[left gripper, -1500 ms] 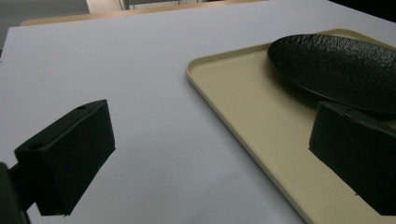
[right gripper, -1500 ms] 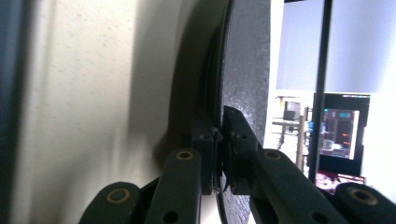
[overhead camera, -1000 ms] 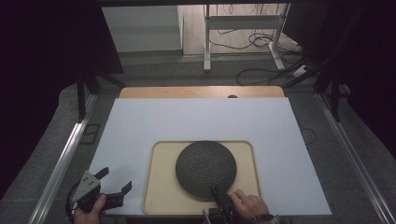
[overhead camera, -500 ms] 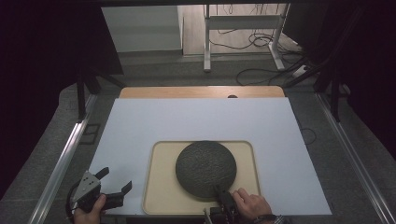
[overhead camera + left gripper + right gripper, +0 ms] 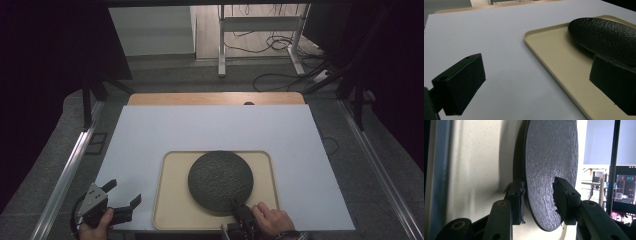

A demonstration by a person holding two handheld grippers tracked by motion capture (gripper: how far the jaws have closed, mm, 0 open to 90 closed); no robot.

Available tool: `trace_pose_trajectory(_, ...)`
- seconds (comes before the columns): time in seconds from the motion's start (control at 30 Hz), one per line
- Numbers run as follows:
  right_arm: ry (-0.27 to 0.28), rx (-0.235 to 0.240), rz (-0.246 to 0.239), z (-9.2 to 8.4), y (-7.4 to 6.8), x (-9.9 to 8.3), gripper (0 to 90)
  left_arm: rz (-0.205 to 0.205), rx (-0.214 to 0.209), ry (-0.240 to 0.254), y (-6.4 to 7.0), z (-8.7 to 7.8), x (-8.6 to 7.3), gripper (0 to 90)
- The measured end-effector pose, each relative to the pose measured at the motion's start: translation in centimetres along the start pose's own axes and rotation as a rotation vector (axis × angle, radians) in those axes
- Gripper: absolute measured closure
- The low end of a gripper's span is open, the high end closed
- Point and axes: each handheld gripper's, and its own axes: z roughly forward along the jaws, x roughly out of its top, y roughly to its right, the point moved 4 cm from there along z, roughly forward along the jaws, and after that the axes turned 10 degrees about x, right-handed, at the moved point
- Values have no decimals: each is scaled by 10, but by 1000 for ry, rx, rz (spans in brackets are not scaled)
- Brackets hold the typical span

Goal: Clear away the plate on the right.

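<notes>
A dark, rough-textured round plate [image 5: 220,180] lies on a beige tray [image 5: 172,200] at the table's near edge. My right gripper [image 5: 239,206] reaches in from below and straddles the plate's near rim. In the right gripper view one jaw sits under the plate [image 5: 551,157] and the other over its top face; the right gripper [image 5: 537,197] has just been opening, and a slight gap shows at the upper pad. My left gripper [image 5: 125,192] rests open on the white sheet left of the tray, empty. In the left gripper view, the left gripper [image 5: 537,80] frames the tray [image 5: 554,55] and plate [image 5: 604,35].
A white sheet [image 5: 210,130] covers most of the table, with a wooden strip [image 5: 215,98] along its far edge. Metal rails [image 5: 65,180] run down both sides. Cables and a stand's legs lie on the floor beyond.
</notes>
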Motion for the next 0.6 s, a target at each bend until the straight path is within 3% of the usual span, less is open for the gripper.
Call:
trace_pose_trajectory(0.5,-2,30,-1,-12,2,-6,596,1,-1,-1,0,0,0,0)
trace_pose_trajectory(0.6,3,11,4,-16,5,-8,595,2,-1,-1,0,0,0,0)
